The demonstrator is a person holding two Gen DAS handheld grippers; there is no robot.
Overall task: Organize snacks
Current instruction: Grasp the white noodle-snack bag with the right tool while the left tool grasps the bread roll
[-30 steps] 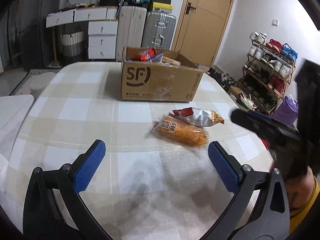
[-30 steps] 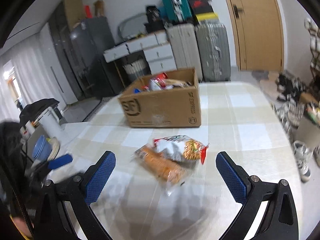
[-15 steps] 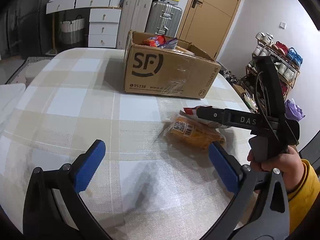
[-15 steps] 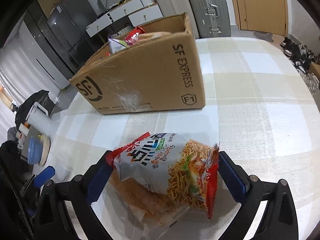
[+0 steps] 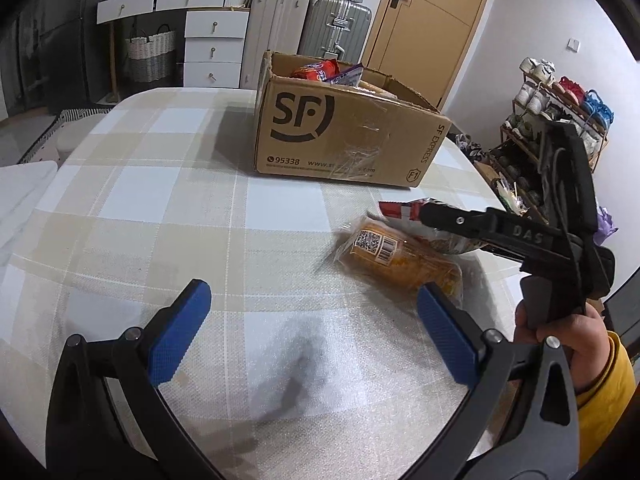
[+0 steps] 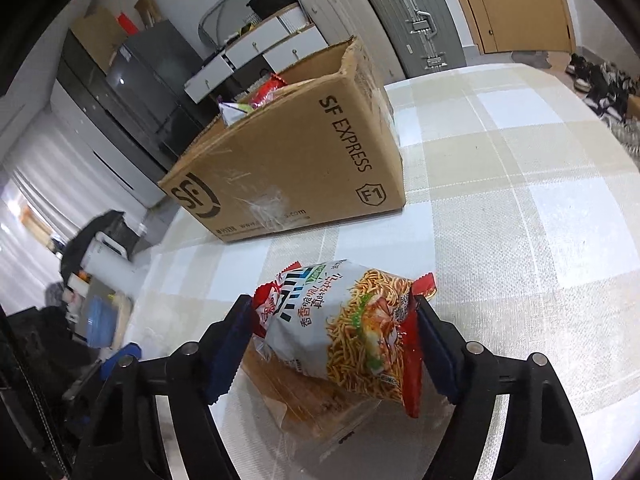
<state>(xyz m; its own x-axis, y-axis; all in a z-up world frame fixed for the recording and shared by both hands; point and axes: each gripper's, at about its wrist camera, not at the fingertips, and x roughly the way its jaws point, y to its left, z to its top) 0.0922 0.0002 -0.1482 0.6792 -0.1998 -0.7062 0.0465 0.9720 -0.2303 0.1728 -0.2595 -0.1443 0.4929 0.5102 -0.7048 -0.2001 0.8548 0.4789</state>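
The right gripper (image 6: pixel 334 338) closed in on the noodle bag (image 6: pixel 348 320) near the table's (image 5: pixel 168 208) right edge.

A second before, both grippers hung higher and stood wide, with the two snacks far in front of them. Then the right one came down and its jaws were closing, and its blue pads (image 6: pixel 434 354) touched both ends of the noodle bag. That bag lay on top of the orange pack (image 5: pixel 400 260), in front of the box (image 5: pixel 340 136), which sat near the table's far edge with more snacks inside. The left gripper (image 5: pixel 312 328) came lower too, but its jaws stayed wide with nothing between them. It hung over bare cloth, just left of the orange pack. A hand (image 5: pixel 560 332) in a yellow sleeve held the right gripper.
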